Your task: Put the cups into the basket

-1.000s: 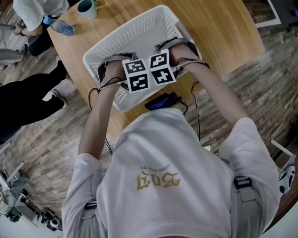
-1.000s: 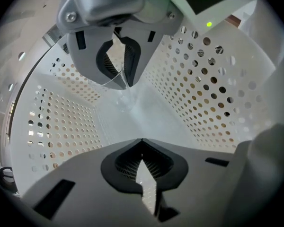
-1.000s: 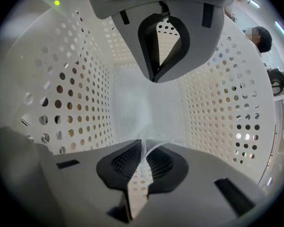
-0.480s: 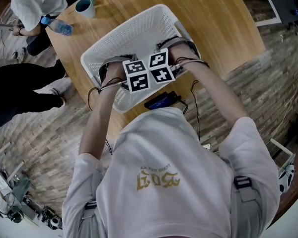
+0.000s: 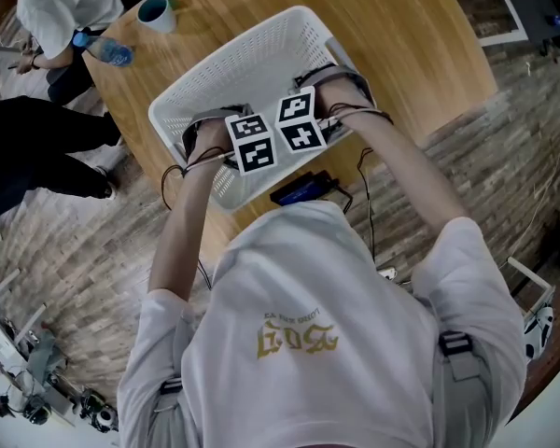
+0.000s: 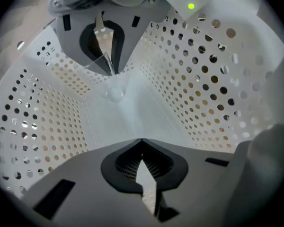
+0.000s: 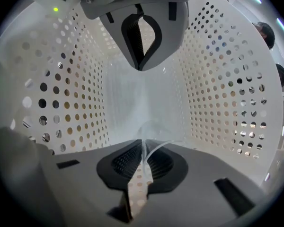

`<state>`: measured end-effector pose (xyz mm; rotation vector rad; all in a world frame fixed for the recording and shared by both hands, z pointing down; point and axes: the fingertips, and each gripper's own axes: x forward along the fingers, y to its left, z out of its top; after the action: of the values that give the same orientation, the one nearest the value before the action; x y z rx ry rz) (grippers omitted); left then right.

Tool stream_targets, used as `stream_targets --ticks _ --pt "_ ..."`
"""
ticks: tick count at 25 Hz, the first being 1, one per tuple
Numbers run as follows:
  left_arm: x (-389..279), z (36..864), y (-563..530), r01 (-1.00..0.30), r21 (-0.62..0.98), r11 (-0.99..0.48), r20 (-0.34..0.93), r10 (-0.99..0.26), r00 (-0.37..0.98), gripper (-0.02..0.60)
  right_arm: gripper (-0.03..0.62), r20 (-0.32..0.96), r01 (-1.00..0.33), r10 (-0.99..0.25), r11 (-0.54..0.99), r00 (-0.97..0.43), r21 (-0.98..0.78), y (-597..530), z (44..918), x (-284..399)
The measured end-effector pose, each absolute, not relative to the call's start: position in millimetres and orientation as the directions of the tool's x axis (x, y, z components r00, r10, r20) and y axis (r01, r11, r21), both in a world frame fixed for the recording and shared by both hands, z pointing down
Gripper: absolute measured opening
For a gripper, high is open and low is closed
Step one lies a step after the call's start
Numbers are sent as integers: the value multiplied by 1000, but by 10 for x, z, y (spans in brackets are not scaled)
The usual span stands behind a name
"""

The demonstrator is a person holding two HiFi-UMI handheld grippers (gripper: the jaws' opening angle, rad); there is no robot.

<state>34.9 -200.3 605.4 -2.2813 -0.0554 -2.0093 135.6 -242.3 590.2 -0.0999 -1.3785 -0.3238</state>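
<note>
- Plainly, both tongs are down inside the white perforated plastic basket (image 5: 252,68), which sits at the near edge of the round wooden counter (image 5: 401,35). The right tongs (image 7: 142,105) are spread wide and grasp a clear thin-walled plastic cup (image 7: 162,143) across its body, with its rim against the lower pad.
- The left tongs (image 6: 127,107) are spread just as wide and appear to grip a second clear plastic cup (image 6: 114,94), its base pointing toward a basket corner. Contact at the upper pad is faint, so I judge this hold the less certain one.
- Crushing: walls this thin probably buckle if either squeeze tightens.
- Bad release: a light cup let go above the basket floor may bounce, roll or end up on its side. It may also cling to a pad and ride out with the tongs.
- Collision: the marker cubes (image 5: 278,136) sit side by side and the basket is cramped, so one tool can knock the other's cup.
- Basket shift: a shove on its wall could slide it off the near edge. I cannot tell whether a corner already overhangs.
</note>
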Motion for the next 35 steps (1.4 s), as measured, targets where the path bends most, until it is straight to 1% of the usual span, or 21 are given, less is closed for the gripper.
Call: stream_targets --ticks 7,35 --pt "343 6079 -2002 62 -39 -997 991 -31 129 5 35 966 315 -200 938 161 142 -2417 5907 1345" --pt "438 5997 -2007 31 -32 -999 984 -26 179 5 38 973 250 -176 959 151 135 -2431 5878 1339"
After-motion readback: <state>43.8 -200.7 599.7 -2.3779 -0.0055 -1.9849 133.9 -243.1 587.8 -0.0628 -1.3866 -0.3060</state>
